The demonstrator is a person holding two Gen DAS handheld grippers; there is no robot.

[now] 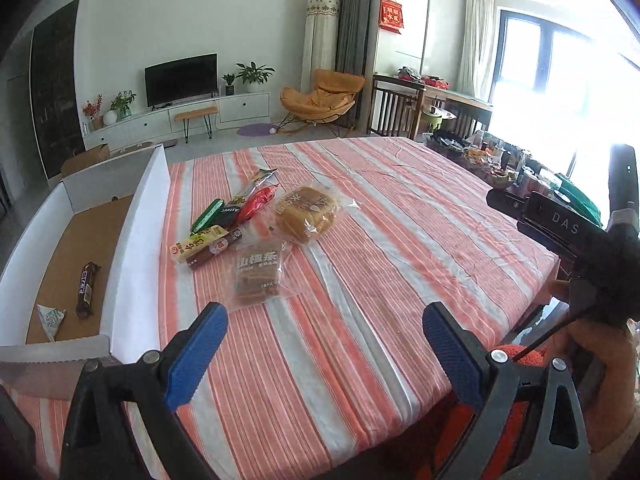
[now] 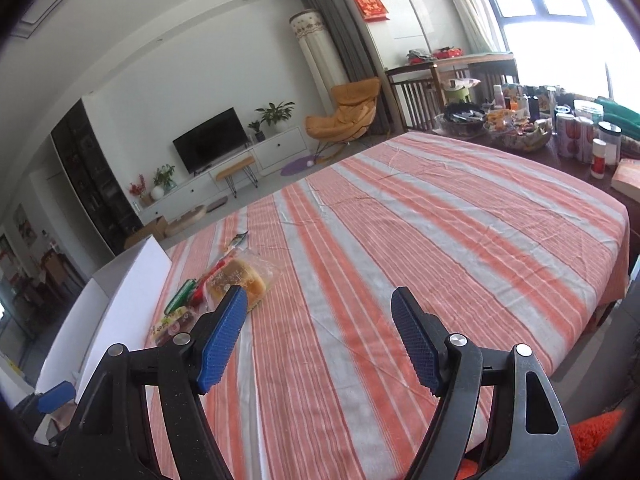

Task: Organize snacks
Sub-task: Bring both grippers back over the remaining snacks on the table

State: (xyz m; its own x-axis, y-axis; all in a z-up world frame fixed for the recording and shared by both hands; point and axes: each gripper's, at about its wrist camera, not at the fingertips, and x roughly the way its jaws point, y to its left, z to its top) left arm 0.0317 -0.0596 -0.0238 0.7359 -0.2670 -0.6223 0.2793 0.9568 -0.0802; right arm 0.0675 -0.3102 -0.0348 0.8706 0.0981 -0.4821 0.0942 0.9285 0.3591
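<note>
My left gripper [image 1: 324, 344] hangs over the near edge of the striped tablecloth [image 1: 400, 240], jaws spread wide w/ nothing between the blue pads [image 1: 196, 356], just cloth below. My right gripper [image 2: 320, 340] is open too, a bit less wide, also empty, above bare cloth nearer the table's middle. In the left wrist view I see the right tool's black body off to the right edge, apart from the snacks.

Snack pile sits on the cloth just beside the white box [image 1: 140, 216], on its right:
- round bread in clear wrap [image 1: 306, 214], rightmost of the pile
- brown bar pack w/ white lettering [image 1: 258, 276], nearest to me, touching the sausage stick [image 1: 218, 248]
- yellow-ish pack [image 1: 196, 246] beside that stick
- green stick [image 1: 207, 214], red pack [image 1: 258, 202] & a long thin pack [image 1: 256, 184] further back, overlapping

Inside the box, on its brown floor: a dark sausage stick [image 1: 87, 290] & a small triangular white packet [image 1: 50, 320], near each other, not touching as far as I can tell.

Far right end of table: jars, cans & bowls [image 2: 516, 136], well apart from the pile.
</note>
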